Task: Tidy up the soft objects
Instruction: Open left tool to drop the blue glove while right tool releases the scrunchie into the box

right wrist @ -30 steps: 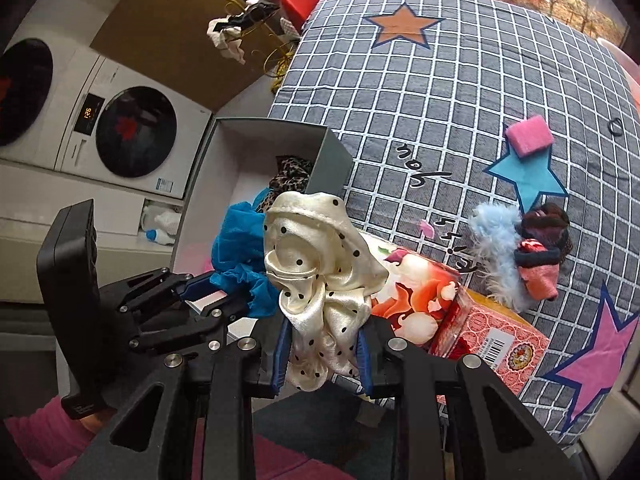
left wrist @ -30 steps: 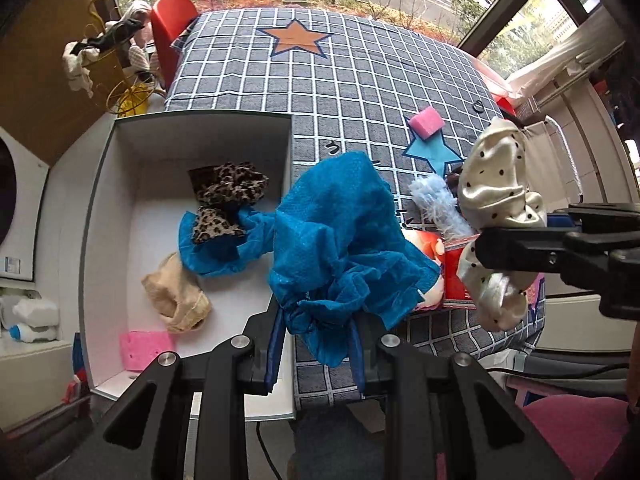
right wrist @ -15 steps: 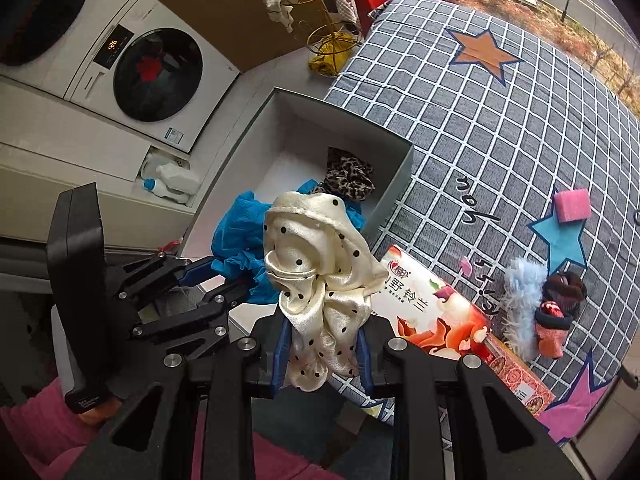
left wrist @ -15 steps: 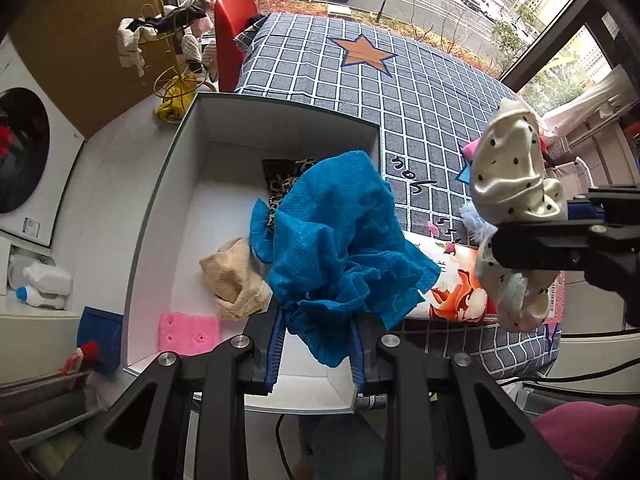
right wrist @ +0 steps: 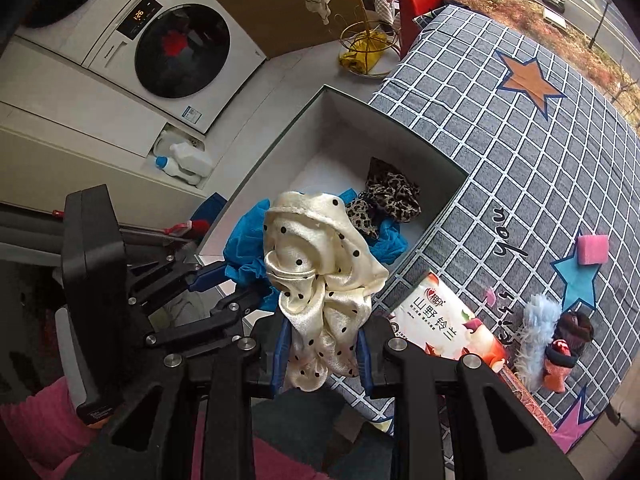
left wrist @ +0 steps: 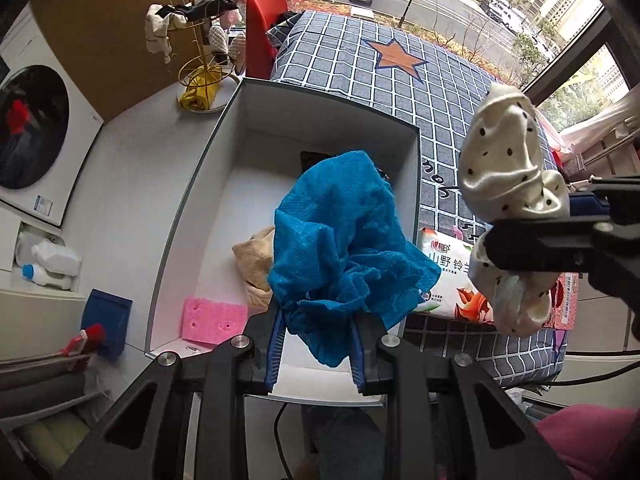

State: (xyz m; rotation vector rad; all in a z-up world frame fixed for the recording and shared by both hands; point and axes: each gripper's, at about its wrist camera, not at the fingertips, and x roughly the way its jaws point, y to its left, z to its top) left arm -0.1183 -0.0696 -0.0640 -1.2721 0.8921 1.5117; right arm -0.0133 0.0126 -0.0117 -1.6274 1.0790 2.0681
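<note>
At frame centre, the box [left wrist: 200, 184] holds several soft items, each gripper grasps another — left gripper [left wrist: 316, 344] blue cloth [left wrist: 344, 248], right gripper [right wrist: 322, 354] dotted scrunchie [right wrist: 320, 264] — and more wait lower right.

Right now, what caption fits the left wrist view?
Left fingers hold a blue cloth above the white box.

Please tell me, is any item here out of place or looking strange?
Nothing looks damaged or spilled. A pink sponge, a pale blue fluffy piece and a dark scrunchie pile lie loose on the checked cloth, outside the white box that holds other soft items.
</note>
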